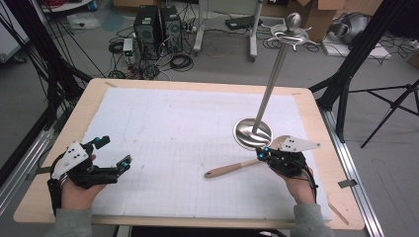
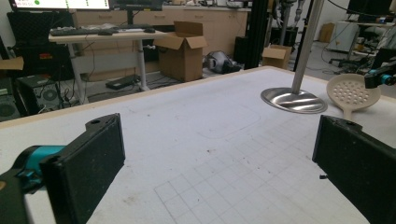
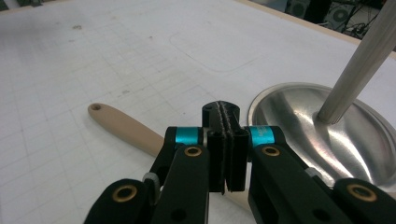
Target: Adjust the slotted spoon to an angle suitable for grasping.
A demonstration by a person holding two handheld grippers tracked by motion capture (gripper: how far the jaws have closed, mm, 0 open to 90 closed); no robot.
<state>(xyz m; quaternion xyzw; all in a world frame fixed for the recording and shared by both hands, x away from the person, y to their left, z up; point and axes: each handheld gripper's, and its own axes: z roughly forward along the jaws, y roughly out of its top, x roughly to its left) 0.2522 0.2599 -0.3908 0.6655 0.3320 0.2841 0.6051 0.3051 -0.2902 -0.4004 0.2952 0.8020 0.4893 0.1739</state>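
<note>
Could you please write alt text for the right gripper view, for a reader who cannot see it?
The right gripper has its black fingers pressed together above a slotted spoon's wooden handle lying on a white gridded mat. To the right stands a shiny metal stand with a round base and upright pole.

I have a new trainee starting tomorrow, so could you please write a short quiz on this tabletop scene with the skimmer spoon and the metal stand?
1. True or false: the left gripper has its jaws closed on the skimmer spoon.
2. Which gripper is beside the metal stand? A) left B) right C) neither
3. Fill in: the spoon's wooden handle has a small ____ at its free end.

Key
1. False: its jaws stand wide apart over the white mat, with nothing between them.
2. B: the right gripper, jaws shut, sits over the spoon next to the stand's round base.
3. Hole, seen in the right gripper view.
</note>
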